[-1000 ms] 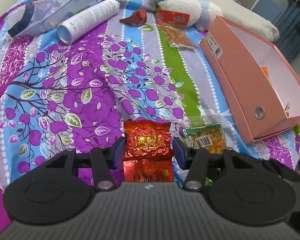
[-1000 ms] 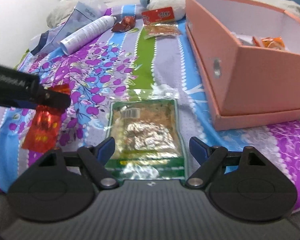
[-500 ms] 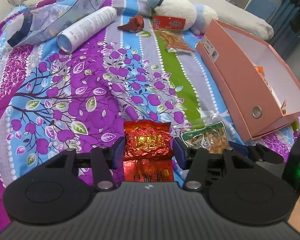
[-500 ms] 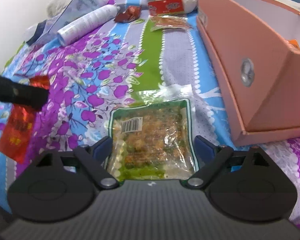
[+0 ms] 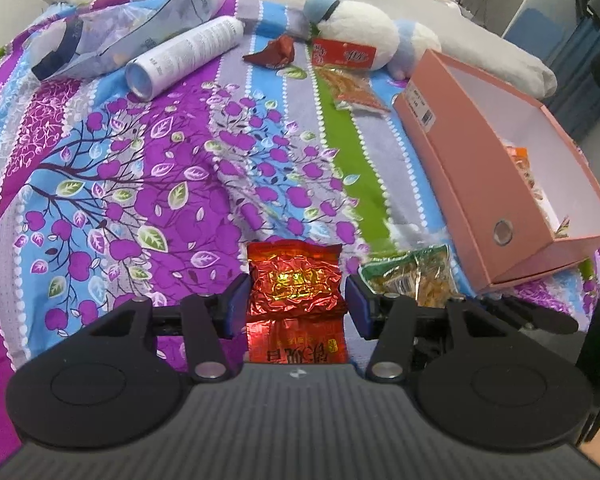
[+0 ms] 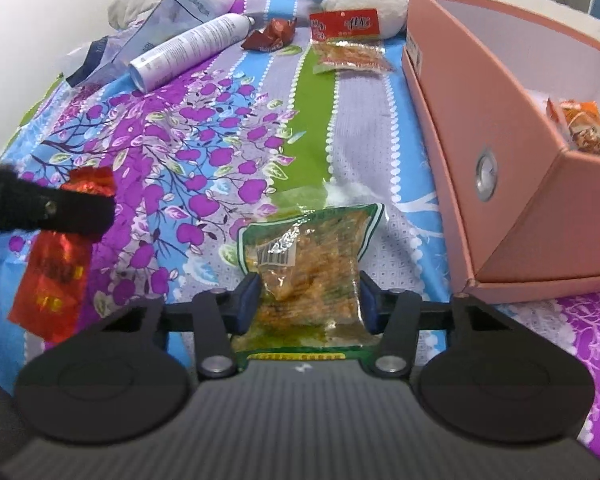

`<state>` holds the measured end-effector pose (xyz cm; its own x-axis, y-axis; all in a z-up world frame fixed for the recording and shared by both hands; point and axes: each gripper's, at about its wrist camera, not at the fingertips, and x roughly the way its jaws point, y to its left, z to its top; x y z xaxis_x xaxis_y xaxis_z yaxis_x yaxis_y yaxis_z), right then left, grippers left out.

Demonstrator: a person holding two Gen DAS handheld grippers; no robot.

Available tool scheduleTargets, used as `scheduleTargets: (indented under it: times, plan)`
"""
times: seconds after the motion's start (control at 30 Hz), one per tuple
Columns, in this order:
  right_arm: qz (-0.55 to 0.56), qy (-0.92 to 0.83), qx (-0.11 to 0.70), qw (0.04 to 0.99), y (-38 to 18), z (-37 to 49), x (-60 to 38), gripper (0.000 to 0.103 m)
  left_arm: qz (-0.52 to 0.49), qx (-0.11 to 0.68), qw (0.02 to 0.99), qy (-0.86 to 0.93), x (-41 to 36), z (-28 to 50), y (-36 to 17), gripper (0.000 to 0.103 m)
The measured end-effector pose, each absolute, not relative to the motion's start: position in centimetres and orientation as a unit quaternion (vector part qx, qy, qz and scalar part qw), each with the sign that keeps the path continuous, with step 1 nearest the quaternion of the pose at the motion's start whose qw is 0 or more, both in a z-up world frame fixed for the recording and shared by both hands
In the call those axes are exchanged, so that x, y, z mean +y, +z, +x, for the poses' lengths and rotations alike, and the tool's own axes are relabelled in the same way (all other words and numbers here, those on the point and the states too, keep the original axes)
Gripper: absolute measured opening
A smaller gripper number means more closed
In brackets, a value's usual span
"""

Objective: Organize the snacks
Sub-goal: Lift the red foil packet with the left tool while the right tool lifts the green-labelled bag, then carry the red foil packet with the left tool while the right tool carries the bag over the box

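My left gripper (image 5: 296,304) is shut on a red foil snack pack (image 5: 296,288) and holds it above the bedspread; the pack also shows in the right wrist view (image 6: 56,268). My right gripper (image 6: 308,300) is shut on a green-edged clear snack pack (image 6: 308,256), which is squeezed and lifted off the bed; it also shows in the left wrist view (image 5: 416,276). The pink box (image 6: 500,152) stands open at the right with an orange snack (image 6: 584,128) inside.
At the back lie a white spray can (image 5: 184,56), a dark red wrapper (image 5: 276,52), a red-labelled snack (image 5: 344,54), an orange snack pack (image 5: 354,90), a plush toy (image 5: 364,28) and a plastic bag (image 5: 112,40).
My right gripper has closed on the green-edged pack and lifted it, crumpling it. My left gripper still holds the red pack and has risen a little.
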<state>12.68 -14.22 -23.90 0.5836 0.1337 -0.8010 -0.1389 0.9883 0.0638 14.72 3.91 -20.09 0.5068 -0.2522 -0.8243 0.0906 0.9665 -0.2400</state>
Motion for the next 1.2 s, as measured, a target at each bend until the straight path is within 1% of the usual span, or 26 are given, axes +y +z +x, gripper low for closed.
scheduleTargets:
  times: [0.23,0.77,1.2]
  plan:
    - [0.014,0.067,0.431,0.9,-21.6,10.9,-15.7,0.051,-0.08,0.473,0.87,-0.113,2.9,14.5,-18.1,0.057]
    - [0.049,0.044,0.355,0.933,-13.3,7.0,-18.8,0.051,-0.088,0.419,0.892,-0.146,0.4,11.8,-11.7,0.057]
    - [0.063,0.015,0.319,0.946,-9.5,3.3,-21.9,0.051,-0.078,0.398,0.893,-0.196,-3.6,10.1,-8.6,0.057]
